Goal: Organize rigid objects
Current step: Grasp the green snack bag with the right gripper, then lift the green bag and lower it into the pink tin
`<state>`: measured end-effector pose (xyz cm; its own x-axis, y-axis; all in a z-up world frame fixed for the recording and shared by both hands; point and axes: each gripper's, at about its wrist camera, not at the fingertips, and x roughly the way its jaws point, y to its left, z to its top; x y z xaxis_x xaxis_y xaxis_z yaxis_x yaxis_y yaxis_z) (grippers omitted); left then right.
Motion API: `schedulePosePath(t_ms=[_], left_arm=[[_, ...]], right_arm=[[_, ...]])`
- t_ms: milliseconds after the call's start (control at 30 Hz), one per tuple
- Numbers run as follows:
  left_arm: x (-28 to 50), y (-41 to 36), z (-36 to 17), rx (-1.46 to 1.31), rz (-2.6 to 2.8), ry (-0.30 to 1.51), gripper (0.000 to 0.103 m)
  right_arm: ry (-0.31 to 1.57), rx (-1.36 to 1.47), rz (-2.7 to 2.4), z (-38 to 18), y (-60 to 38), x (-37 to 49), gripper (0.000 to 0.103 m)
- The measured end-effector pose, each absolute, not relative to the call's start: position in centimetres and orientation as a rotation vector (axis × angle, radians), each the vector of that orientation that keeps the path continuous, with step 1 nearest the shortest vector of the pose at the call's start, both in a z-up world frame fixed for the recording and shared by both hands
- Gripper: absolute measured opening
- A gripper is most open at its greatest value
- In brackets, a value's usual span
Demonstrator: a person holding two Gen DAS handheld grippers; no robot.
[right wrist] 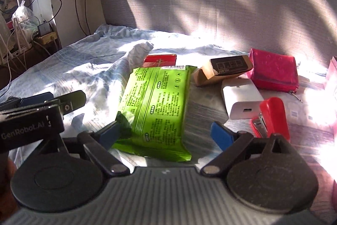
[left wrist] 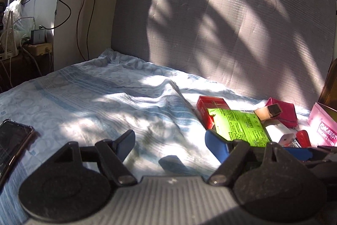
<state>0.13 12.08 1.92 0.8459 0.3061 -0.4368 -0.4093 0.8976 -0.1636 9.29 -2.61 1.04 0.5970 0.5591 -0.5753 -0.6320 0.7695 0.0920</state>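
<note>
Right gripper spread wide, gripping nothing, blue fingertips flanking the near end of a green packet flat on the blue-and-white sheet. At 12 o'clock beyond the packet, a red box. Toward 1 o'clock, a brown carton, then a magenta wallet just beside it. At 2 o'clock, a white power bank touching a red stapler.

Left gripper likewise wide open and empty over bare sheet, the clutter off at 2 o'clock, a pink box at 3 o'clock. At 9 o'clock, a phone lying flat.
</note>
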Motion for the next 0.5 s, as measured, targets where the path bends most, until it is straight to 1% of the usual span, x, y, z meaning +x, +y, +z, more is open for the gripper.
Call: schedulePosePath(t_ms=[133, 233, 367, 433, 500], left_arm=[[-0.2, 11.9, 2.1, -0.253, 0.412, 0.391, 0.082], [-0.2, 11.8, 2.1, -0.242, 0.416, 0.385, 0.083], [-0.2, 11.9, 2.2, -0.244, 0.413, 0.384, 0.084], [-0.1, 12.0, 2.2, -0.247, 0.405, 0.386, 0.084], [-0.2, 12.1, 2.2, -0.248, 0.392, 0.387, 0.085]], right_arm=[[0.575, -0.226, 0.704, 1.1, -0.9, 8.2, 0.095], [0.601, -0.242, 0.684, 0.6, 0.4, 8.6, 0.095], [0.610, -0.223, 0.676, 0.3, 0.1, 8.8, 0.084], [0.618, -0.218, 0.692, 0.4, -0.9, 8.4, 0.081], [0.619, -0.237, 0.720, 0.5, -2.7, 7.4, 0.081]])
